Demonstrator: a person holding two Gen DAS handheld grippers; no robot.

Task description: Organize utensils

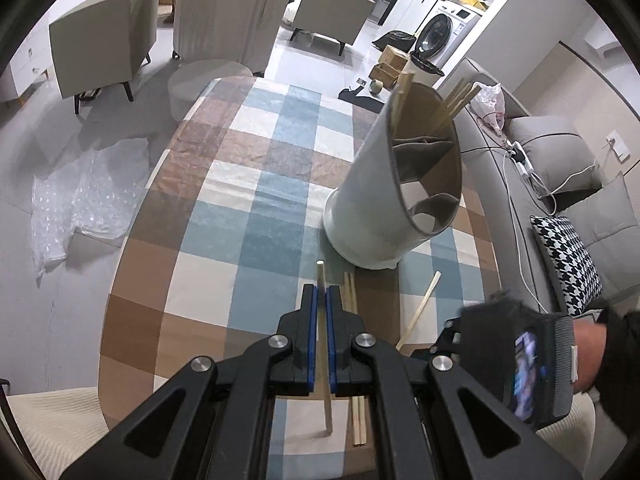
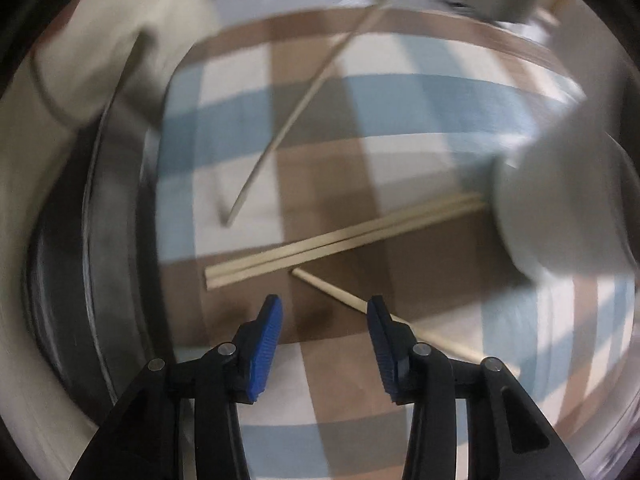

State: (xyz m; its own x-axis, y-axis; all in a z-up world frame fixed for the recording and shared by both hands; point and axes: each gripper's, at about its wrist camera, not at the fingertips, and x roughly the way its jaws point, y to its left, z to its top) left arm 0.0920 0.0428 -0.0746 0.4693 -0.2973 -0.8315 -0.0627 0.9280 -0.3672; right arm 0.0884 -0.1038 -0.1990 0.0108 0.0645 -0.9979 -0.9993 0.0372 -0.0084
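My left gripper [image 1: 322,294] is shut on one wooden chopstick [image 1: 325,360], held above the checked tablecloth [image 1: 240,208]. A pair of chopsticks [image 1: 359,420] lies just right of it, and a single chopstick [image 1: 420,308] lies further right. The grey divided utensil holder [image 1: 368,200] stands beyond, with several chopsticks [image 1: 454,104] in its far compartment. In the blurred right wrist view, my right gripper [image 2: 326,308] is open, pointing down at the cloth. The pair [image 2: 344,236] lies just ahead of its tips. The single chopstick [image 2: 340,292] runs under its right finger [image 2: 384,332], untouched.
The holder's base [image 2: 560,208] is at the right in the right wrist view. A raised chopstick [image 2: 304,104] crosses the upper part of that view. A person's wrist [image 1: 588,360] enters from the right. A sofa [image 1: 560,152] borders the table's right side and a chair [image 1: 48,412] its near left.
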